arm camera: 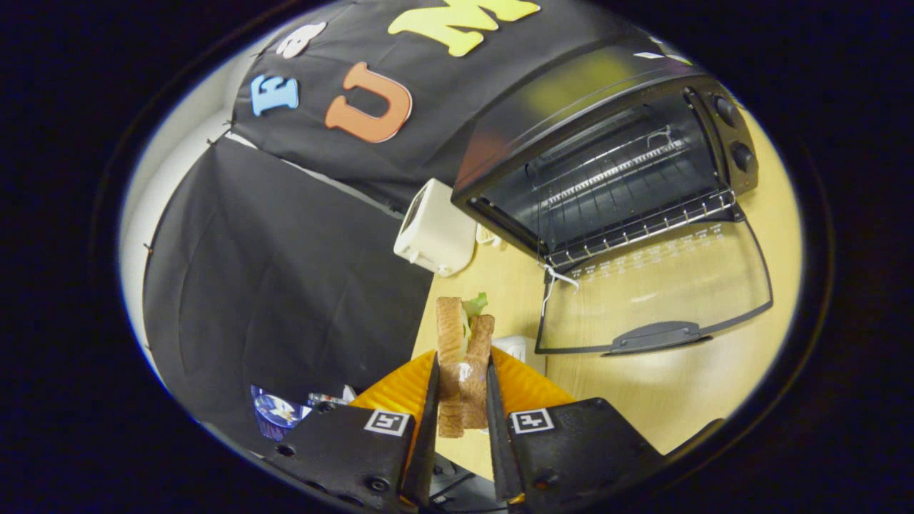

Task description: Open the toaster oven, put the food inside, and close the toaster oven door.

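My jaws are clenched on the sandwich (464, 364), both fingers (430, 400) pressing its sides, above the orange plate (391, 391), with the toaster oven (607, 164) beyond, door (660, 293) lowered onto the worktop (714, 371).

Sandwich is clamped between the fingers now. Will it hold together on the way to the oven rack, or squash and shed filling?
The sandwich, pinched by the gripper, probably compresses easily, being layered bread. Its lettuce pokes out on top and may slip loose. It looks light, so sagging seems unlikely.

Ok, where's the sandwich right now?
In the gripper view the sandwich is clamped between the gripper's fingers, above an orange plate, short of the open toaster oven.
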`<act>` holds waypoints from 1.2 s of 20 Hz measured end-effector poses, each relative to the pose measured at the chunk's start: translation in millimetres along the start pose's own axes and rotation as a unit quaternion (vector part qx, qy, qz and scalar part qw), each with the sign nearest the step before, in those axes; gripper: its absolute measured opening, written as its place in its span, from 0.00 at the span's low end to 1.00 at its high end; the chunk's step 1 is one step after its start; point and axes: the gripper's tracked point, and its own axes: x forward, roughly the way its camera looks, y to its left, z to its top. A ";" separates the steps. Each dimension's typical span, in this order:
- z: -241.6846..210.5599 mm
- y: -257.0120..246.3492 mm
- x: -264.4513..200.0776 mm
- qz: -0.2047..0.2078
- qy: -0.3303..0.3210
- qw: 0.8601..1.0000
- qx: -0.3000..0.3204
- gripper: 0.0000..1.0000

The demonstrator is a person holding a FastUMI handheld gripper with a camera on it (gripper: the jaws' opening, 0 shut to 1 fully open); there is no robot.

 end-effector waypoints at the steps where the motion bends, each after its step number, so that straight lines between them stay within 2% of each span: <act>1: 8.9 -0.9 -3.4 0.003 -0.015 1.000 0.008 0.38; 3: 24.3 -5.3 -9.8 0.012 -0.038 0.999 0.022 0.38; 11: 74.1 -60.9 -11.3 -0.014 -0.128 0.988 0.087 0.38; 13: 94.9 -78.8 -11.0 -0.034 -0.165 0.981 0.096 0.38; 16: 129.0 -88.4 -4.0 -0.017 -0.217 0.970 0.112 0.38; 18: 138.1 -96.1 12.7 -0.014 -0.228 0.964 0.136 0.38; 22: 165.5 -100.7 40.5 -0.002 -0.271 0.954 0.130 0.38; 24: 171.4 -112.2 45.6 -0.025 -0.288 0.950 0.118 0.38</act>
